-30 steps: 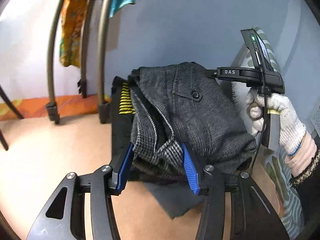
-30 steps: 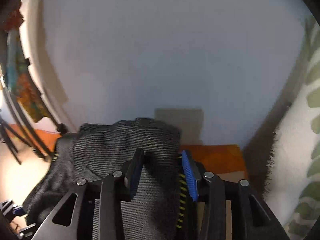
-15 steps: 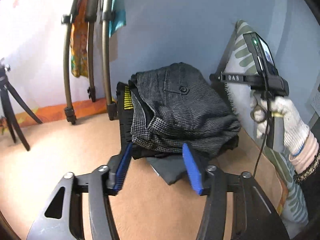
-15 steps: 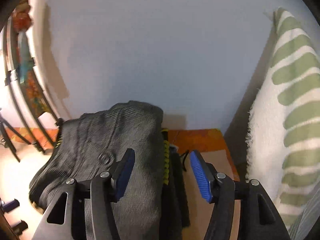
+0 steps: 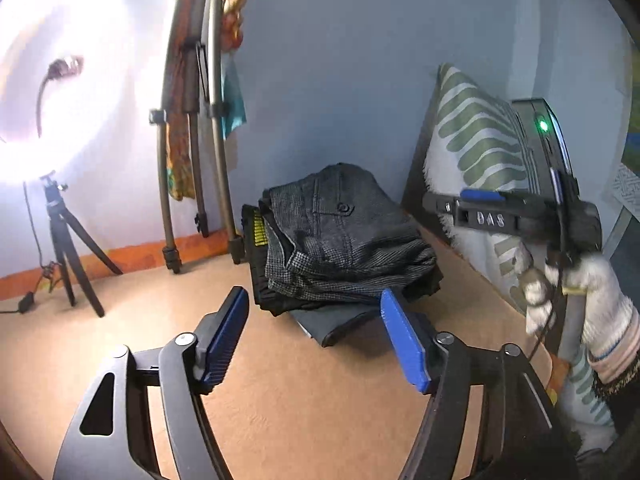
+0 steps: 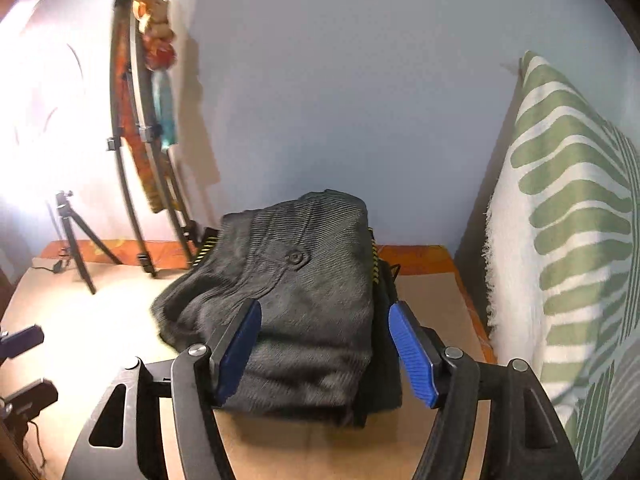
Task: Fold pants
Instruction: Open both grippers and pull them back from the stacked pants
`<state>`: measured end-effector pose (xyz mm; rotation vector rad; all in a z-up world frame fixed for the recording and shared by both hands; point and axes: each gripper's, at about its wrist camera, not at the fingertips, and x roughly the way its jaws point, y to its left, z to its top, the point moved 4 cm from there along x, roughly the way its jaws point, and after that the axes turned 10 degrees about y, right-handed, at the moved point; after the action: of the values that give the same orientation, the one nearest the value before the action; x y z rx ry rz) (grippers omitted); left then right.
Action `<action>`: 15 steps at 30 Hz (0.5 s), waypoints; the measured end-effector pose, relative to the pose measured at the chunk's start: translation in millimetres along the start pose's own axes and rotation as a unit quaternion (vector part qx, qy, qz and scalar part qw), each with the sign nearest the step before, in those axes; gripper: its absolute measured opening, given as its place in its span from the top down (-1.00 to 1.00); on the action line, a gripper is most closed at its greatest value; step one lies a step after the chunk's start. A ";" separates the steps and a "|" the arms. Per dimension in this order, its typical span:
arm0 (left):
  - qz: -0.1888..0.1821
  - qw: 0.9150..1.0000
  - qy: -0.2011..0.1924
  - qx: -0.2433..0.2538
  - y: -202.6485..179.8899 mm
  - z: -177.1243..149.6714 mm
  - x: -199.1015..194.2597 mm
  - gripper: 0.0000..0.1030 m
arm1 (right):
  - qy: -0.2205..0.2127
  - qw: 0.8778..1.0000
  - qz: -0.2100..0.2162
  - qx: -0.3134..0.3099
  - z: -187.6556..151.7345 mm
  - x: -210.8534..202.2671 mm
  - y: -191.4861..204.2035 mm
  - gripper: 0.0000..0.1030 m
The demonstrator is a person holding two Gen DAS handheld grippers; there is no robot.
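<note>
The folded dark grey pants [image 5: 344, 240] lie on top of a stack of folded dark clothes at the back of the tan surface, near the blue wall. They also show in the right wrist view [image 6: 296, 304], back pocket button up. My left gripper [image 5: 316, 340] is open and empty, pulled back in front of the stack. My right gripper [image 6: 326, 344] is open and empty, just above the near end of the pants. The right gripper's body [image 5: 512, 216] shows in the left wrist view, held by a gloved hand.
A green-and-white leaf-pattern pillow [image 6: 560, 240] leans at the right. A small black tripod [image 5: 68, 248] and a rack of curved rods with hanging cloths [image 5: 192, 140] stand at the back left. A bright lamp glares at the left. The tan surface [image 5: 300, 400] lies in front of the stack.
Both grippers let go of the pants, opened and drew back from the stack. The folded pants stay on the pile.
</note>
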<state>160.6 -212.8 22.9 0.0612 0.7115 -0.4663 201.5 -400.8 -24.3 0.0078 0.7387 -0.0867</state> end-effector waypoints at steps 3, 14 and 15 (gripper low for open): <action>0.002 1.000 -0.012 0.006 -3.3 -5.0 -13.1 -0.54 | -0.011 1.000 0.004 0.001 -18.8 -24.2 11.7 -0.51; -0.013 0.999 -0.012 0.032 -10.5 -42.3 -48.3 -0.54 | -0.012 1.000 -0.008 0.001 -89.8 -68.3 52.3 -0.73; -0.012 0.999 -0.012 0.036 -10.4 -45.5 -50.6 -0.54 | -0.011 1.000 -0.006 0.003 -93.4 -69.8 53.9 -0.75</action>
<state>94.7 -192.7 21.9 0.1141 0.6731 -0.5142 91.8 -338.3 -47.7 0.0079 0.7168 -0.0999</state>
